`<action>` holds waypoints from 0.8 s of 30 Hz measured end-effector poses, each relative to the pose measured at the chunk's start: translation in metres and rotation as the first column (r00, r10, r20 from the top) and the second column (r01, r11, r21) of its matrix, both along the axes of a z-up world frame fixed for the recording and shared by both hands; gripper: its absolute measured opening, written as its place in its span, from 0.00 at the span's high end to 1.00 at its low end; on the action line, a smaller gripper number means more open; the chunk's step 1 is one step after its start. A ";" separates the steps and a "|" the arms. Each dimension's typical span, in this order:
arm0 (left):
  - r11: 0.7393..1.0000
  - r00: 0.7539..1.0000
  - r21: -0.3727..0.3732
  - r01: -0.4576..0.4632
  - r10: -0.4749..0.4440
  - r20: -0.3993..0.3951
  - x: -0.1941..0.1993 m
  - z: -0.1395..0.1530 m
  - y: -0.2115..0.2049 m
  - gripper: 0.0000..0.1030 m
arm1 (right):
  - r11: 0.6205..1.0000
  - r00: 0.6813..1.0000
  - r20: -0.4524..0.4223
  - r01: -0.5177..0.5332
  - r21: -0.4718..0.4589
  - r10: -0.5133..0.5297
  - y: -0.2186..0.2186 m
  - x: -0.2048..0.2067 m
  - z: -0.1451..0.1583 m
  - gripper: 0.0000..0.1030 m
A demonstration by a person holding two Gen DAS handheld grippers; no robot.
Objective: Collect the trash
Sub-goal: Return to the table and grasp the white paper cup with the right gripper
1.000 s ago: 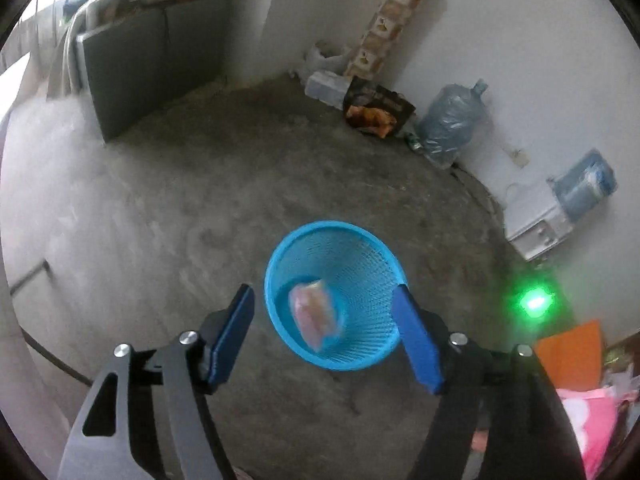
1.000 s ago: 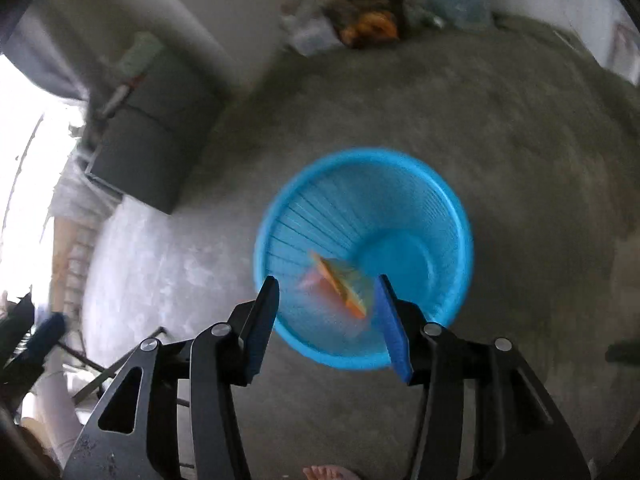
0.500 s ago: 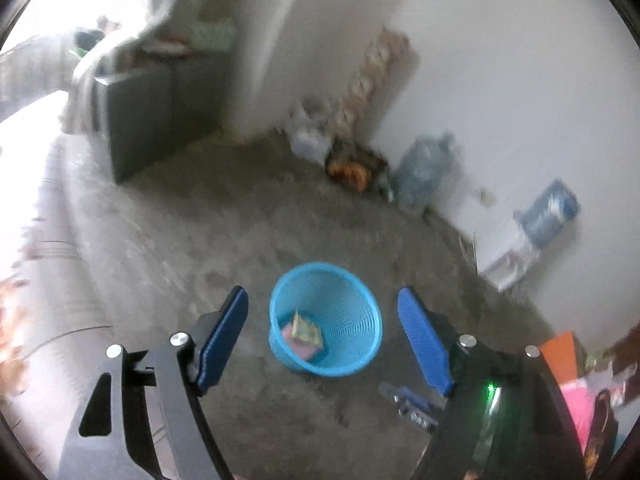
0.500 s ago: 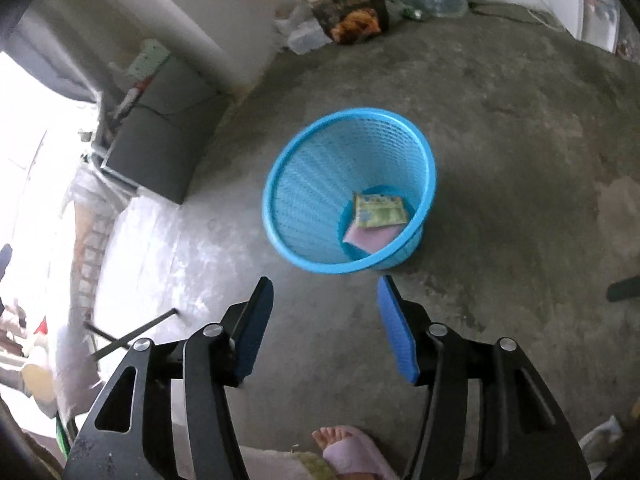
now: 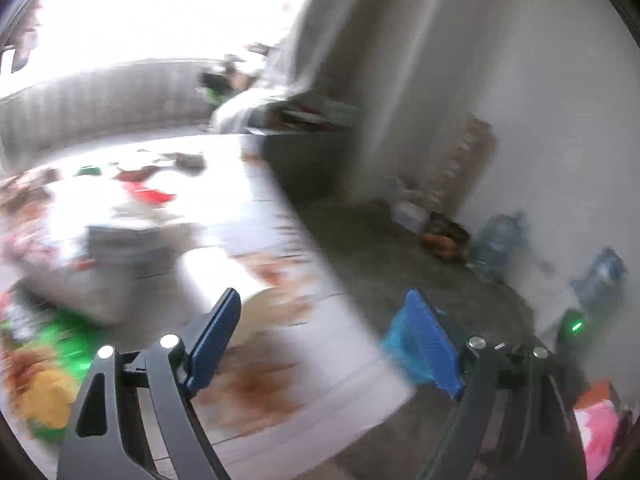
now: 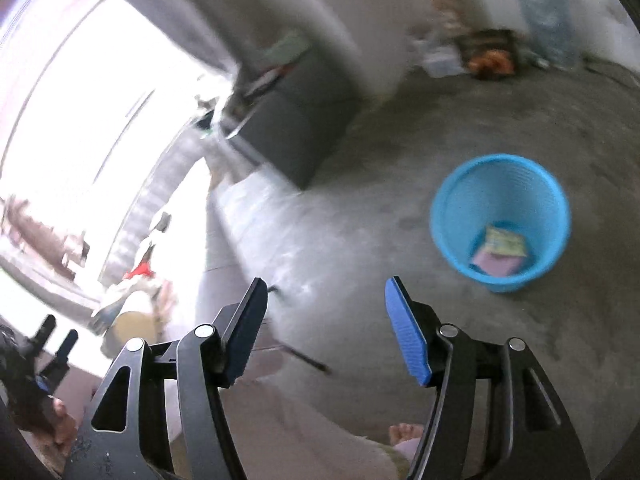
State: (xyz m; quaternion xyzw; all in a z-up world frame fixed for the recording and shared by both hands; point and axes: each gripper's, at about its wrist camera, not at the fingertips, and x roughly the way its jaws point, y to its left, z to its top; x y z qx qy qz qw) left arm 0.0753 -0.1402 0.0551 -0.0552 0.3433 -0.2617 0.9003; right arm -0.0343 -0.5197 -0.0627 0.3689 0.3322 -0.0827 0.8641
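Blue basket [image 6: 500,220]: on the floor [image 6: 400,160], holding 2 wrappers [image 6: 500,246] dropped in a second ago. Left hand-held gripper [image 5: 320,344] and right hand-held gripper [image 6: 324,328]: both wide apart, empty, now swung away toward the desk [image 5: 280,360] (blurred, apparently littered). Drop complete; next pickup pending.

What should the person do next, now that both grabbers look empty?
Probably steady the left gripper toward the blurred green and orange litter at lower left and reach for a piece. Both it and the right gripper are open with nothing between their jaws, and the blue basket already holds two wrappers, so more trash is likely the next goal.
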 end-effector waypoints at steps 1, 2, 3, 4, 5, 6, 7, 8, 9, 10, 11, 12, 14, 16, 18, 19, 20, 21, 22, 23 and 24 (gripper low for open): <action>0.999 0.999 0.003 -0.038 0.038 -0.007 -0.001 -0.003 0.018 0.20 | 0.999 0.999 0.004 -0.040 -0.016 0.040 0.012 0.010 0.006 0.42; 0.998 0.998 -0.001 -0.067 0.067 -0.017 -0.001 -0.007 0.034 0.20 | 0.997 0.997 0.004 -0.073 -0.032 0.073 0.022 0.017 0.011 0.42; 0.995 0.995 -0.007 -0.098 0.098 -0.030 0.000 -0.010 0.048 0.20 | 0.992 0.993 0.003 -0.114 -0.053 0.114 0.036 0.026 0.017 0.42; 0.991 0.990 -0.017 -0.133 0.132 -0.046 0.000 -0.013 0.063 0.20 | 0.984 0.987 0.002 -0.159 -0.077 0.159 0.051 0.038 0.024 0.42; 0.987 0.986 -0.031 -0.161 0.159 -0.054 0.000 -0.016 0.075 0.20 | 0.978 0.982 0.001 -0.188 -0.093 0.189 0.062 0.045 0.028 0.42; 0.980 0.980 -0.045 -0.193 0.190 -0.057 -0.001 -0.017 0.088 0.20 | 0.963 0.971 0.003 -0.238 -0.123 0.240 0.080 0.059 0.033 0.42; 0.975 0.976 -0.055 -0.214 0.211 -0.058 0.001 -0.017 0.096 0.20 | 0.951 0.962 0.003 -0.270 -0.148 0.274 0.095 0.066 0.038 0.42; 0.973 0.975 -0.066 -0.219 0.216 -0.056 0.003 -0.015 0.104 0.20 | 0.938 0.952 0.004 -0.299 -0.173 0.305 0.110 0.074 0.043 0.42; 0.973 0.975 -0.078 -0.219 0.215 -0.053 0.005 -0.012 0.111 0.20 | 0.916 0.936 0.006 -0.342 -0.209 0.351 0.131 0.087 0.048 0.42; 0.971 0.975 -0.086 -0.222 0.219 -0.044 0.008 -0.007 0.117 0.20 | 0.896 0.923 0.005 -0.372 -0.241 0.385 0.147 0.097 0.051 0.42; 0.968 0.973 -0.099 -0.230 0.228 -0.032 0.014 0.000 0.126 0.20 | 0.877 0.912 0.005 -0.392 -0.277 0.410 0.163 0.106 0.055 0.42; 0.964 0.971 -0.116 -0.238 0.237 -0.024 0.023 0.006 0.133 0.20 | 0.862 0.902 0.005 -0.410 -0.298 0.431 0.176 0.109 0.059 0.42; 0.952 0.964 -0.153 -0.265 0.266 -0.011 0.041 0.023 0.152 0.20 | 0.834 0.883 -0.001 -0.444 -0.327 0.469 0.198 0.121 0.063 0.42; 0.949 0.964 -0.174 -0.263 0.265 -0.008 0.059 0.037 0.163 0.20 | 0.805 0.866 -0.011 -0.469 -0.363 0.499 0.219 0.134 0.066 0.42; 0.945 0.964 -0.189 -0.265 0.260 -0.053 0.087 0.045 0.173 0.20 | 0.779 0.853 -0.024 -0.487 -0.394 0.521 0.233 0.138 0.070 0.42; 0.942 0.963 -0.199 -0.269 0.258 -0.082 0.095 0.047 0.177 0.20 | 0.765 0.849 -0.034 -0.491 -0.417 0.527 0.241 0.140 0.071 0.42; 0.932 0.956 -0.226 -0.284 0.258 -0.140 0.111 0.045 0.184 0.20 | 0.752 0.846 -0.044 -0.495 -0.436 0.531 0.248 0.142 0.072 0.42; 0.923 0.951 -0.256 -0.288 0.243 -0.193 0.125 0.042 0.189 0.20 | 0.733 0.844 -0.060 -0.496 -0.466 0.533 0.256 0.145 0.070 0.42; 0.902 0.932 -0.296 -0.314 0.234 -0.277 0.145 0.034 0.195 0.21 | 0.723 0.844 -0.070 -0.496 -0.481 0.532 0.263 0.150 0.068 0.42; 0.883 0.910 -0.315 -0.348 0.239 -0.338 0.157 0.027 0.202 0.21 | 0.713 0.844 -0.083 -0.497 -0.494 0.531 0.267 0.152 0.067 0.42; 0.864 0.890 -0.337 -0.374 0.232 -0.392 0.170 0.019 0.206 0.22 | 0.703 0.843 -0.096 -0.499 -0.507 0.529 0.272 0.154 0.065 0.42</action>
